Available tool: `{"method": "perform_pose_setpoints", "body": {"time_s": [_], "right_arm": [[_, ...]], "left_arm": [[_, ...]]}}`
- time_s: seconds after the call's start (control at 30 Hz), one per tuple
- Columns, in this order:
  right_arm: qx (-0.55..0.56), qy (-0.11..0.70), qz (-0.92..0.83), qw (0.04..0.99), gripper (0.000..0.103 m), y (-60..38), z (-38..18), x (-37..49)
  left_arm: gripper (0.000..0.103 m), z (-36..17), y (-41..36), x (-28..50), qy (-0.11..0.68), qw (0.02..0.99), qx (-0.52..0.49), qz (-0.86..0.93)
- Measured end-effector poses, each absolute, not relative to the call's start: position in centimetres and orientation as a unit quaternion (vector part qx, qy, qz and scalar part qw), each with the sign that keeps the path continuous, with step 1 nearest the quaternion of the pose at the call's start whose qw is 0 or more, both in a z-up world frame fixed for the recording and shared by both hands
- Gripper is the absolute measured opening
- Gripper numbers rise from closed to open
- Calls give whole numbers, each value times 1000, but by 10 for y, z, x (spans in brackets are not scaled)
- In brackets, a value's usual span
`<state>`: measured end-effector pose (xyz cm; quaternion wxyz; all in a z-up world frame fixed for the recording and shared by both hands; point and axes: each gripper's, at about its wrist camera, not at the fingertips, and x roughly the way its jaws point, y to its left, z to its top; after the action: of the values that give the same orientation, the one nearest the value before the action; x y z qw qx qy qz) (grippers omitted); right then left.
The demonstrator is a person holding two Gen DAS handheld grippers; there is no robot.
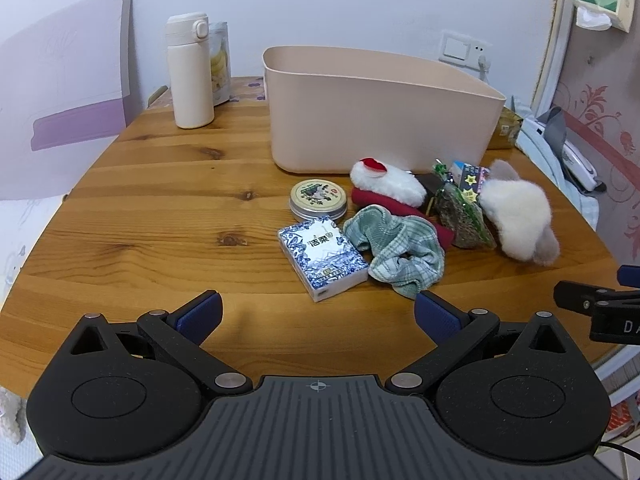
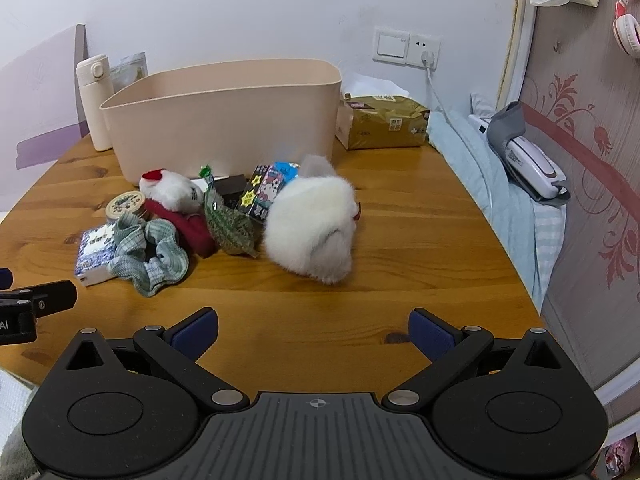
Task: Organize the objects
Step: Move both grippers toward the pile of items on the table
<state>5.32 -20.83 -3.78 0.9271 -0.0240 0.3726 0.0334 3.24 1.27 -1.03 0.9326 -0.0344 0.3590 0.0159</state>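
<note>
Both grippers hover above the near edge of the wooden table (image 1: pixel 160 208), each spread wide and holding nothing: the left gripper (image 1: pixel 318 312) faces a blue-and-white patterned pack (image 1: pixel 322 258), and the right gripper (image 2: pixel 314 330) faces a fluffy white plush (image 2: pixel 312 228). The things to be sorted lie in a loose heap in front of the beige plastic bin (image 1: pixel 376 116), none of them inside it as far as its walls let one see. At the left of the heap a round tin (image 1: pixel 319 199) stands just beside the patterned pack, and a green checked scrunchie (image 1: pixel 398 252) lies against the pack's right side. Behind the scrunchie a small white plush with a red cap (image 1: pixel 386 182) rests on a dark red cloth (image 1: pixel 400 210). Next come a green foil packet (image 1: pixel 460 216) and a small cartoon-printed box (image 2: pixel 270 192), both close against the fluffy white plush at the right end. A cream flask (image 1: pixel 190 72) stands upright at the back left of the table, well apart from the heap, and a gold-wrapped tissue pack (image 2: pixel 384 122) lies just beside the bin's right wall.
</note>
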Motion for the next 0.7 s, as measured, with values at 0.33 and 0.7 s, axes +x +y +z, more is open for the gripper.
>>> {"method": "perform_pose_setpoints", "body": {"time_s": [0.33, 0.7], "right_arm": [[-23, 375, 32, 926, 103, -208, -40, 68], [-36, 377, 32, 925, 101, -206, -39, 85]], "left_arm": [[103, -13, 16, 48, 370, 928, -35, 15], [103, -11, 5, 68, 370, 928, -35, -24]]}}
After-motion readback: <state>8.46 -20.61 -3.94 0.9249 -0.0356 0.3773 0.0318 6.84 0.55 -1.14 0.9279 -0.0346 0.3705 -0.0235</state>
